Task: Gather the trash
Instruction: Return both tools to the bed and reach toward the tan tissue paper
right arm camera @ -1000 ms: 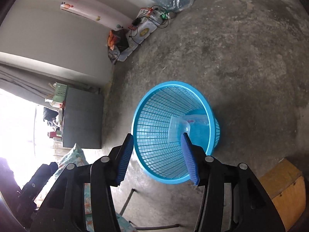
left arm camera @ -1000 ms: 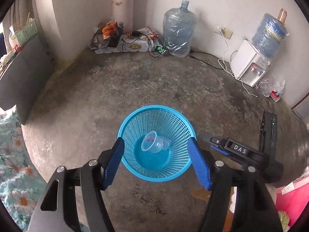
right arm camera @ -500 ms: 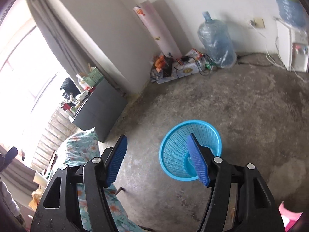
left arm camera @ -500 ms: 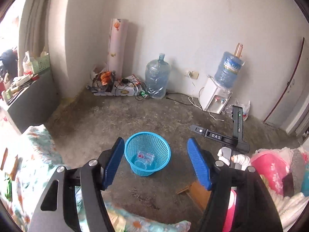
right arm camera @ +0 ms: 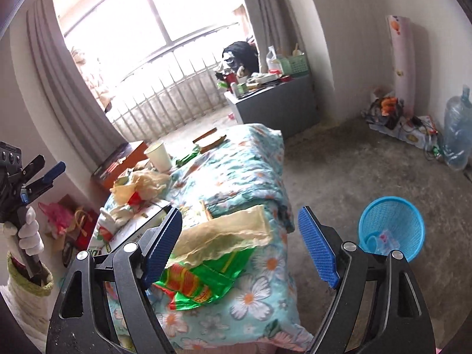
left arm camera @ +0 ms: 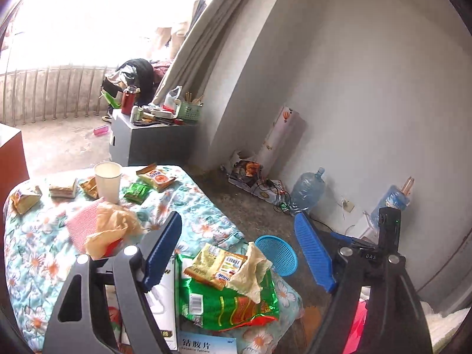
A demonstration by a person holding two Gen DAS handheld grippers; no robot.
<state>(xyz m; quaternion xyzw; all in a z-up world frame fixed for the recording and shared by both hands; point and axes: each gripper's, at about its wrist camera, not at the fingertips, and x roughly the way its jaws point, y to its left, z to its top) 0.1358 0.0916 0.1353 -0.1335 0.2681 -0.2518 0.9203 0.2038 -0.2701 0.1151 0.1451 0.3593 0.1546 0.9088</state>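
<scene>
Trash lies on a floral quilt (left arm camera: 206, 212): a green snack bag (left arm camera: 230, 301) with a yellow wrapper (left arm camera: 215, 265) and crumpled paper (left arm camera: 250, 268) on it, a paper cup (left arm camera: 108, 181), and several small packets (left arm camera: 156, 178). My left gripper (left arm camera: 239, 253) is open and empty just above the green bag. My right gripper (right arm camera: 240, 247) is open and empty over the same green bag (right arm camera: 200, 280) and tan paper (right arm camera: 224, 233). The blue basket (right arm camera: 391, 227) stands on the floor to the right, with a clear plastic cup (right arm camera: 373, 240) inside; it also shows in the left wrist view (left arm camera: 278, 253).
A white box (left arm camera: 165, 295) and a pink cloth (left arm camera: 85, 221) lie on the quilt. A grey cabinet (right arm camera: 277, 100) stands by the window. Water jugs (left arm camera: 306, 190) and cables sit along the far wall. The left gripper (right arm camera: 32, 177) shows at the left of the right wrist view.
Both grippers have swung up and away from the blue basket on the floor to the trash on the quilt. Both stayed open and empty.
</scene>
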